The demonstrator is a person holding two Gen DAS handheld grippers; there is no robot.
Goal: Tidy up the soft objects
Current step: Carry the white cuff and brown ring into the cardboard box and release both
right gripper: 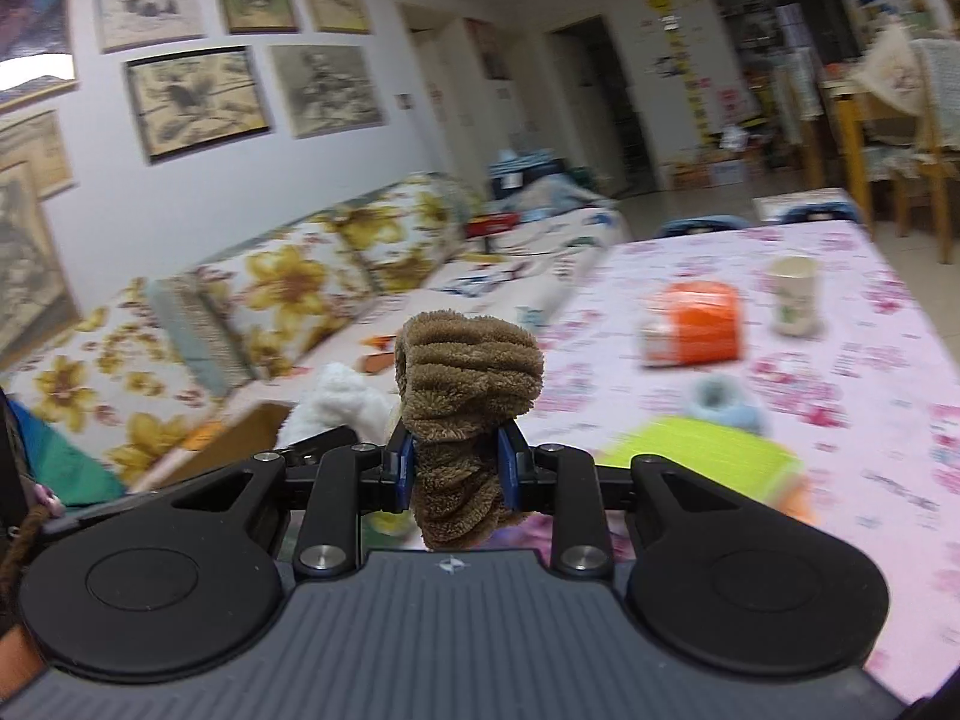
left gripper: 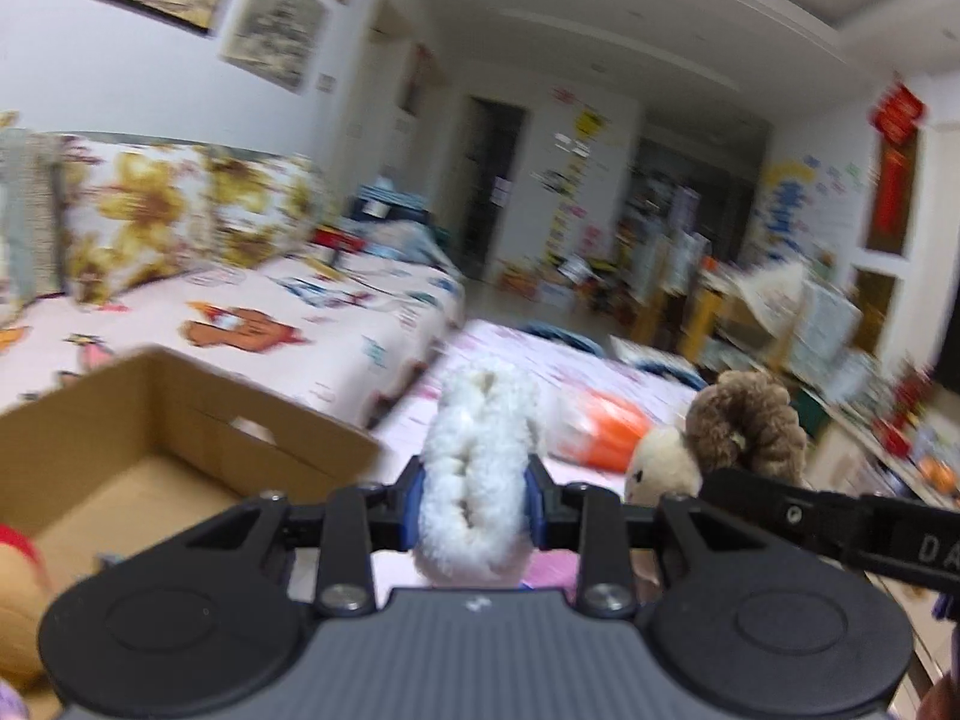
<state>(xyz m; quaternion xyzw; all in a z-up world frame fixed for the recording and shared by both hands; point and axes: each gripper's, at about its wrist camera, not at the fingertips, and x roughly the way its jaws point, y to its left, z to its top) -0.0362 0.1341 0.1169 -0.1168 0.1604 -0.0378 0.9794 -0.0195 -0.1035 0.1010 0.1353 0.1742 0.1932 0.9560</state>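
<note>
No brand reads clearly. At your left sits the cardboard box (left gripper: pixel 180 438); your left tongs (left gripper: pixel 477 495) pinch the white fluffy piece (left gripper: pixel 480 468), and your right tongs (right gripper: pixel 457 467) clamp the brown plush piece (right gripper: pixel 468 384) above the floral desk (right gripper: pixel 870 396).

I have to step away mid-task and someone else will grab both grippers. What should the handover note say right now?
Left gripper: shut on the white fluffy piece, held up in the air.
Right gripper: shut on the brown plush piece, also lifted.
The cardboard box sits open to the left, beside the sofa; a toy shows at its near edge.
Still on the pink tablecloth: a small blue soft item, a yellow-green thing, an orange pack and a paper cup.
Left: probably both held pieces go into the box, then the remaining soft items.
</note>
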